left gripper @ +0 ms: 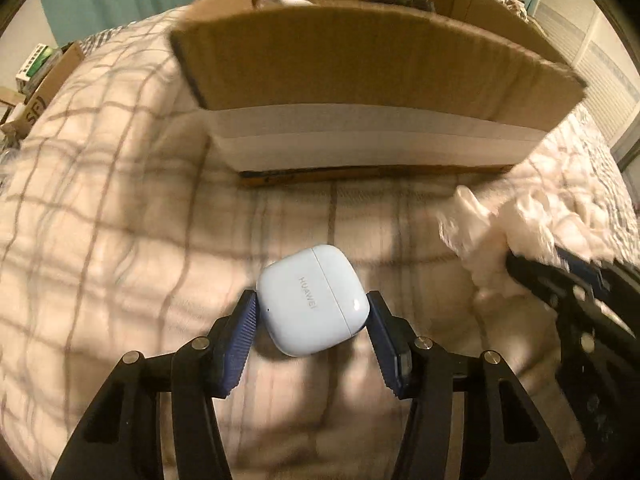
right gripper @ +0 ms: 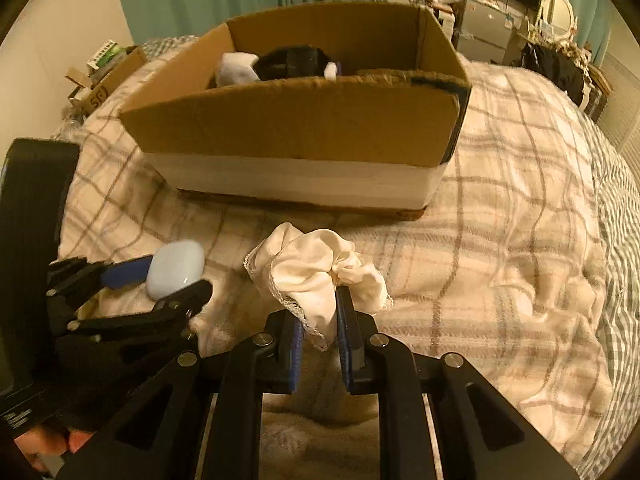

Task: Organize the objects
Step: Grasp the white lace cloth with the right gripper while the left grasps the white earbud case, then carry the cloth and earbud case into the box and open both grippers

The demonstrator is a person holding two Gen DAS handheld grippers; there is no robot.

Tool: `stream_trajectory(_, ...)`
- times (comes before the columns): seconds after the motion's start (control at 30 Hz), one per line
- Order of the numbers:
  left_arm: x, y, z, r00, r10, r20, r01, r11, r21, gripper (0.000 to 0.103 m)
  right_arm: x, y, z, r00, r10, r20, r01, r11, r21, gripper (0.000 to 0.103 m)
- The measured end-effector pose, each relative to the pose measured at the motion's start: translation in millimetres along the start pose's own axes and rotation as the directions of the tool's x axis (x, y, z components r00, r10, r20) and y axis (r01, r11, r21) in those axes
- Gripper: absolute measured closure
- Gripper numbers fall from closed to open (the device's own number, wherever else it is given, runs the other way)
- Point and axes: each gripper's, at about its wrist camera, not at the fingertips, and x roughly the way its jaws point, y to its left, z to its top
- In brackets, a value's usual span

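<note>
- The left claw (left gripper: pixel 312 322) is reaching down over the bed, with the white earbud case (left gripper: pixel 313 299) sitting between its two blue pads (left gripper: pixel 240 346).
- In the left wrist view both pads are touching opposite edges of the case, so the left claw is grasping the earbud case; the case is lying flat on the checked blanket (left gripper: pixel 120 200), with its printed brand name facing up.
- From the right wrist view the same case (right gripper: pixel 175 268) is showing at the left, pinched between the left claw's blue pad and its black finger, close to the blanket.
- The right claw (right gripper: pixel 320 344) is clenched on a crumpled cream cloth (right gripper: pixel 316 272) with a lace edge; the fabric is bunching up above the narrow gap between the pads and hanging a little below it.
- The cloth is being held just above the blanket (right gripper: pixel 500 220), in front of the cardboard box (right gripper: pixel 296 128).
- The box is standing on the bed beyond both claws, its flaps open and a white band running around its lower part.
- Inside the box a white item (right gripper: pixel 238 68) and a black item (right gripper: pixel 292 62) are lying against each other near the back; what they are I cannot tell.
- In the left wrist view the box (left gripper: pixel 380 72) is filling the upper part of the picture, and the cream cloth (left gripper: pixel 520 236) is appearing blurred at the right edge, beside the dark frame of the right claw.
- Part of a person's hand (right gripper: pixel 44 444) is showing in the lower left corner of the right wrist view, under the left claw's body.
</note>
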Motion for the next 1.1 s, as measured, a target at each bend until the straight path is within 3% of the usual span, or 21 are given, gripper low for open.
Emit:
stream_trajectory(0.17,-37,12,-11,1.000,0.007,0.029,-0.006,0.999,-0.049,0.047,-26,9,-4,0.999,0.007,0.047,-0.005,1.000,-0.028,0.089)
stream_trajectory(0.47,-112,25,-21,0.991,0.029,0.130,-0.022,0.998,-0.057,0.047,-92,17,-12,0.992,0.000,0.128,0.004,0.999,-0.034,0.089)
stream_trajectory(0.7,-159,5,-16,0.976,0.015,0.216,-0.010,1.000,-0.025,0.047,-136,20,-9,0.979,-0.002,0.204,0.009,1.000,-0.030,0.089)
stream_trajectory(1.1,-189,-16,34,0.953,0.033,0.302,-0.047,0.998,0.040,0.047,-183,4,36,0.945,-0.005,0.328,0.014,1.000,-0.025,0.089)
